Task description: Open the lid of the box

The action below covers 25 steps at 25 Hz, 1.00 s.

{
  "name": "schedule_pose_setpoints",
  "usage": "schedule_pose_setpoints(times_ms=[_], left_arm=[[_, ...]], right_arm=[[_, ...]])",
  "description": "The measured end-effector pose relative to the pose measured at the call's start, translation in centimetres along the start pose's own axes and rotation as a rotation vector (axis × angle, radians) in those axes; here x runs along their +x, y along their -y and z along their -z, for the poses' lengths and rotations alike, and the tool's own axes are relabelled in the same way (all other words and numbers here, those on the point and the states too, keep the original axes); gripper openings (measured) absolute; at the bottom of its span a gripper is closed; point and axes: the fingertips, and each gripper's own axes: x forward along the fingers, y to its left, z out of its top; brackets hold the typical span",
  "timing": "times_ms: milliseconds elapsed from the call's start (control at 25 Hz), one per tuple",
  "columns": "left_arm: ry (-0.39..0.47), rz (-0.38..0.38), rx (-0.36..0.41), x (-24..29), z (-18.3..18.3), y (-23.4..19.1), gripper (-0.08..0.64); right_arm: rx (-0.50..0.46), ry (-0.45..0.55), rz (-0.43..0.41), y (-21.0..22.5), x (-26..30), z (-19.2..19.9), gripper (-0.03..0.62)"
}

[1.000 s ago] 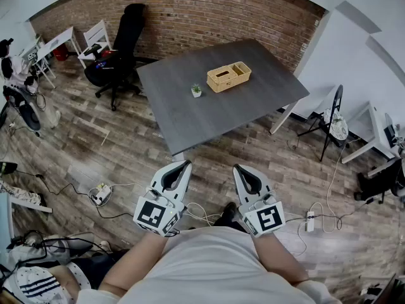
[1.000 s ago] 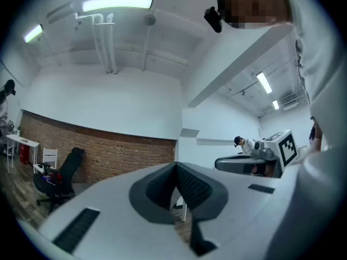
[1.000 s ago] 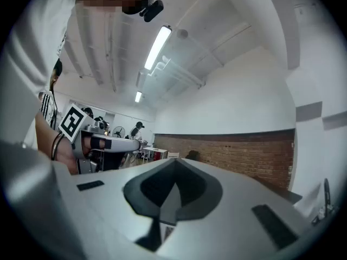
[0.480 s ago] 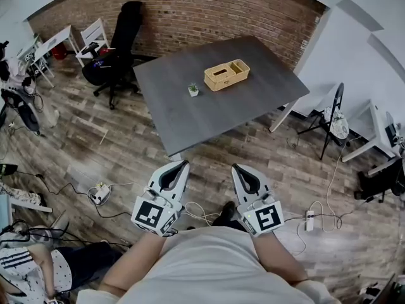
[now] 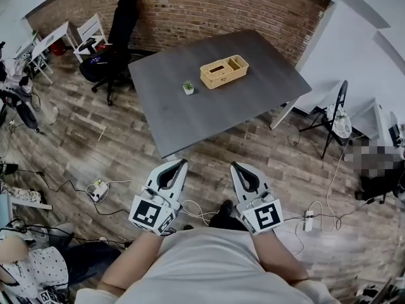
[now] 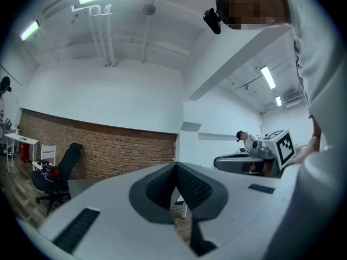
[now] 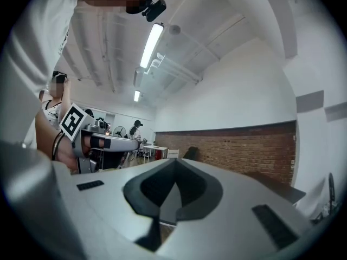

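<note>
A tan woven box with a slotted lid sits on the dark grey table, far ahead of me in the head view. My left gripper and right gripper are held side by side close to my body, over the wooden floor, well short of the table's near edge. Both point level toward the table. The left gripper has its jaws together with nothing between them. The right gripper is likewise shut and empty. The box is hidden in both gripper views.
A small potted plant stands on the table left of the box. A black office chair is at the table's far left; a folding chair stands at the right. Cables and a power strip lie on the floor.
The table and box have drawn slightly nearer and shifted left in the head view as I move forward. Both grippers keep their pose and stay shut.
</note>
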Motion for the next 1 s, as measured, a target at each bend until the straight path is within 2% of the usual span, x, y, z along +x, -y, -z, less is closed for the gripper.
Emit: schedule_pose_setpoints(times_ms=[160,640,1000], left_arm=[[-0.010,-0.007,0.002,2.8,0.5,0.2,0.012],[-0.018,-0.044,-0.010,13.0,1.8,-0.6,0.012],[-0.048,-0.054,0.014,19.6,1.4,1.2,0.012]], right_arm=[[0.010,-0.010,-0.019,2.6,0.8,1.0,0.006],[0.027,-0.021,-0.097,11.2,3.8,3.3,0.092],[0.057,-0.024,-0.140,18.0,3.7,4.0,0.121]])
